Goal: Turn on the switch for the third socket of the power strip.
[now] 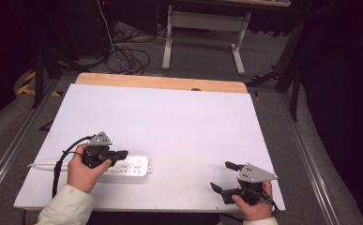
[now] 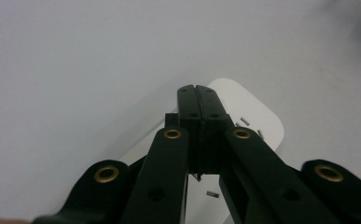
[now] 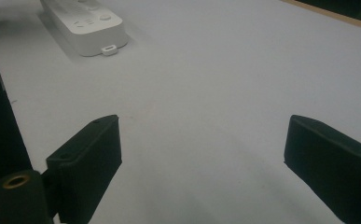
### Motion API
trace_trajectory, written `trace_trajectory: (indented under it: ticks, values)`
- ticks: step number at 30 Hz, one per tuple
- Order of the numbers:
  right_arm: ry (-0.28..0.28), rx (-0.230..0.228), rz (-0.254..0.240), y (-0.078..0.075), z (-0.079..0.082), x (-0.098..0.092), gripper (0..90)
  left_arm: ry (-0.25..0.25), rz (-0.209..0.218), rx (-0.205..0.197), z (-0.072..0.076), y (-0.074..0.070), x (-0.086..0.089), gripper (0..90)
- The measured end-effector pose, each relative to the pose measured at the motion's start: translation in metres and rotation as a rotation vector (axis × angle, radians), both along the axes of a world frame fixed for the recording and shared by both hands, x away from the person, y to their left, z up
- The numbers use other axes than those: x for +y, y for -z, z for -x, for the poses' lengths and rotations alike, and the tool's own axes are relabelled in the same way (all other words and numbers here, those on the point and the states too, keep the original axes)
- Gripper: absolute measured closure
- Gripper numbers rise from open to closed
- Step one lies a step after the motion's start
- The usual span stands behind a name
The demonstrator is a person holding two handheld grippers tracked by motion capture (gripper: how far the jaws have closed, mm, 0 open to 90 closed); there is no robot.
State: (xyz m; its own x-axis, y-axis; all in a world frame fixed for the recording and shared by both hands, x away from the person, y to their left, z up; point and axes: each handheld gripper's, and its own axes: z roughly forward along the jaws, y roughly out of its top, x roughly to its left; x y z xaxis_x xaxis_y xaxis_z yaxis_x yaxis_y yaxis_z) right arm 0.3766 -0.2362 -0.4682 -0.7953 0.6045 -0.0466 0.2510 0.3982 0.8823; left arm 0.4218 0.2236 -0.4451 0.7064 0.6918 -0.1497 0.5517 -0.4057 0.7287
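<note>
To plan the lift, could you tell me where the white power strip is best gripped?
Grip the power strip across its narrow width near the middle, coming from above. It lies flat on the table, long and slim, so its two long sides suit the jaws.

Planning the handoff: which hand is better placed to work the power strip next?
Left. Its tongs hang shut right over the white power strip. The right tongs sit open near the table's front right corner, well away from it.

Lab or workshop, white table (image 1: 170,117), floor cables (image 1: 127,56), dark curtains (image 1: 343,93)
</note>
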Motion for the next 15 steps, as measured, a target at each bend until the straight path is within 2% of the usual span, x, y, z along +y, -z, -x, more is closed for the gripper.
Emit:
trace_trajectory:
  ticks: [6,9,15]
  values:
    - [-0.001,0.002,0.0,0.0002,-0.0001,0.0001,11.5,-0.001,-0.039,0.008,-0.0016,0.0024,-0.0018,90.0]
    - [0.001,0.002,0.002,0.0003,-0.0002,-0.0001,11.5,-0.002,-0.041,0.02,-0.0025,0.0041,-0.0035,90.0]
    - [0.0,0.003,0.002,0.0004,-0.0003,0.0,11.5,-0.003,-0.072,0.036,-0.0041,0.0059,-0.0066,90.0]
